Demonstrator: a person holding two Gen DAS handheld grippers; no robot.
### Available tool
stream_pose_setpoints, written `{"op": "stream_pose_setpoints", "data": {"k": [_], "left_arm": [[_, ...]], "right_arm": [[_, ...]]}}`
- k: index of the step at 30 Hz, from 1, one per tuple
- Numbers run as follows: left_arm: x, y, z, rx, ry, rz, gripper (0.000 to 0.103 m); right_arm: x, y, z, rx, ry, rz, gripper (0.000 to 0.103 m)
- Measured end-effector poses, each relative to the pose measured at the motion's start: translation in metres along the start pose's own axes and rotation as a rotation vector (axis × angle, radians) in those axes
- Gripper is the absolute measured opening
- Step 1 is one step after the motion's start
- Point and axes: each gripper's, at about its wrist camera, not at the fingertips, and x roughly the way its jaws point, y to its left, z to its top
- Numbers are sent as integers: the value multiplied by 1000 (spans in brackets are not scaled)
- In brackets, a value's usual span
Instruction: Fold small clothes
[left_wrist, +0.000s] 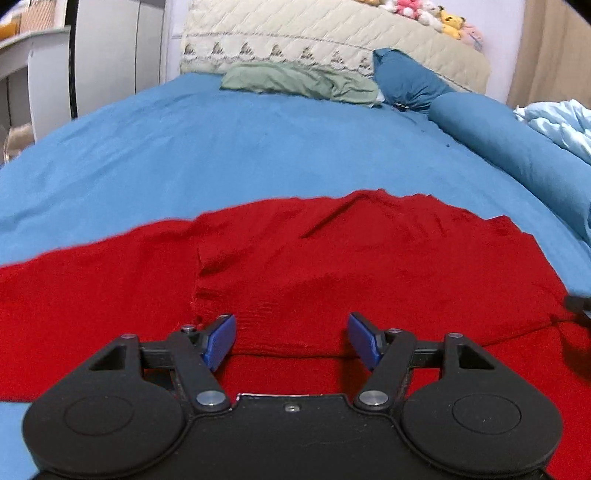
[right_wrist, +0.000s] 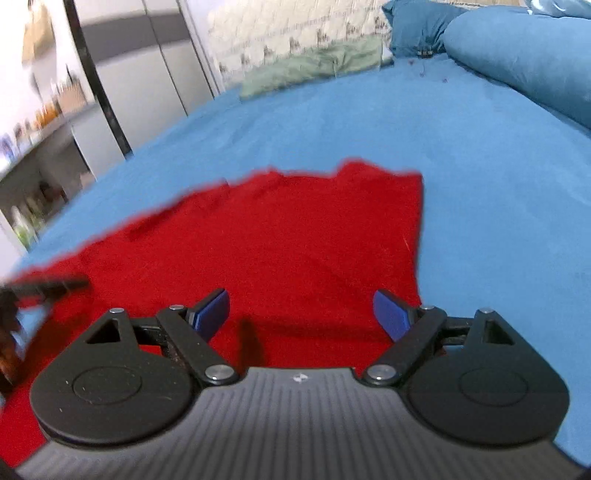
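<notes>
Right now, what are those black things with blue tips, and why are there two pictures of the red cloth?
Those are two grabbing tools, and a person holds one in each hand. Each tool has a small camera that looks out along its fingers, so each picture comes from one tool. The first shows the left gripper, the second the right gripper. The blue tips are soft pads. Both sets of jaws stand open, and neither holds anything. Under them a red sweater lies spread on a bed with a blue sheet. Farther back lie a green garment and blue pillows. Stuffed toys sit on top of the headboard. The job is to fold the sweater.
</notes>
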Motion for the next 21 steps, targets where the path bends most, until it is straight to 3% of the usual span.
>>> {"op": "stream_pose_setpoints", "data": {"k": [3,5,8,12,16,21], "left_arm": [[2,-2,-1,-12,-1,8,71],[0,-6,0,-4,3,18,71],[-1,-4,1,-11,12,14,72],[-1,3,4,-40,23,-7,72],[-7,4,8,-53,23,-3,72],[-54,6,17,-49,-54,64,73]], "right_arm": [[20,4,29,38,-26,-6,103],[50,-4,48,84,3,-24,103],[92,-28,64,137,44,-113,103],[111,-46,80,161,1,-185,103],[109,-39,84,149,7,-206,103],[48,9,78,12,-53,-128,103]]}}
